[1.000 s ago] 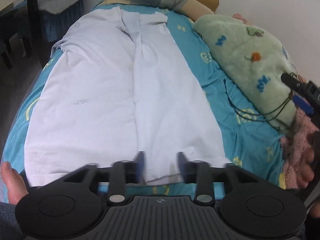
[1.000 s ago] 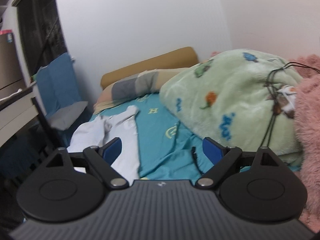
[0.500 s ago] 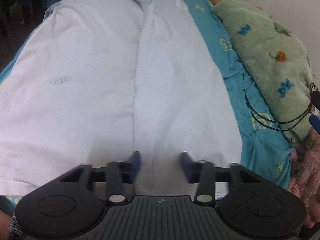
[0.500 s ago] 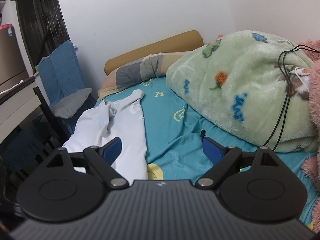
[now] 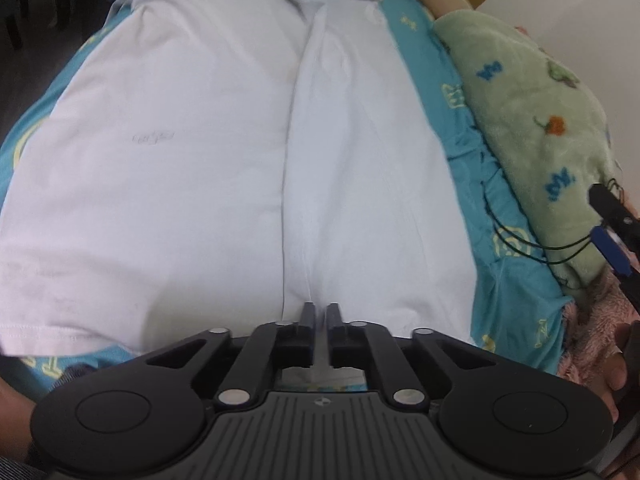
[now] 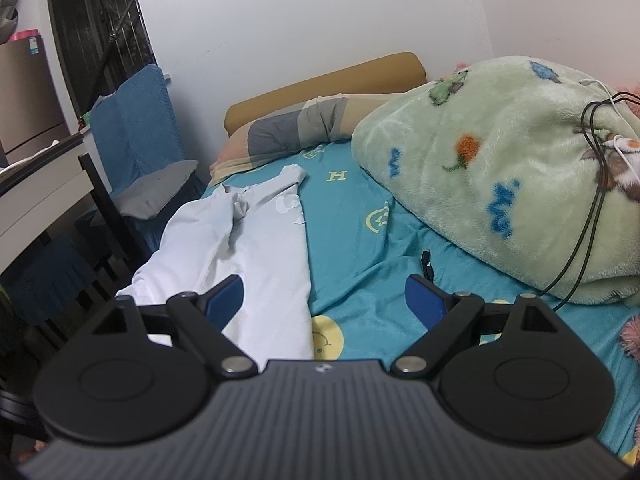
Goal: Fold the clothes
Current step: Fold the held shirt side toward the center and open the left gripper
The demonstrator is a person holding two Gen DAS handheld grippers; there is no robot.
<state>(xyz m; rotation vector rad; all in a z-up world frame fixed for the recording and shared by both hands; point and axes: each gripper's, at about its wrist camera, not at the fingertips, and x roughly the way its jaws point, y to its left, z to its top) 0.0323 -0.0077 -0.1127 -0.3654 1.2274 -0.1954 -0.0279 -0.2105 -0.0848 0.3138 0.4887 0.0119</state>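
Observation:
A white shirt lies flat along the teal bed sheet, with its right side folded in to a lengthwise crease. My left gripper points steeply down at the near hem by that crease. Its jaws stand a narrow gap apart with a ridge of white cloth pinched between them, and they are opening slightly. In the right wrist view the shirt lies ahead to the left. My right gripper hovers open over the sheet's near right part with nothing between its blue pads.
A green fleece blanket is heaped along the bed's right side with black cables over it, and a cable plug lies on the sheet. A striped pillow is at the head. A blue-covered chair and desk stand left. Pink fluffy fabric is near right.
My left gripper has come down and forward over the shirt's near hem, and its jaws have gone from wide apart to nearly together on the cloth. The right gripper has tipped slightly downward.

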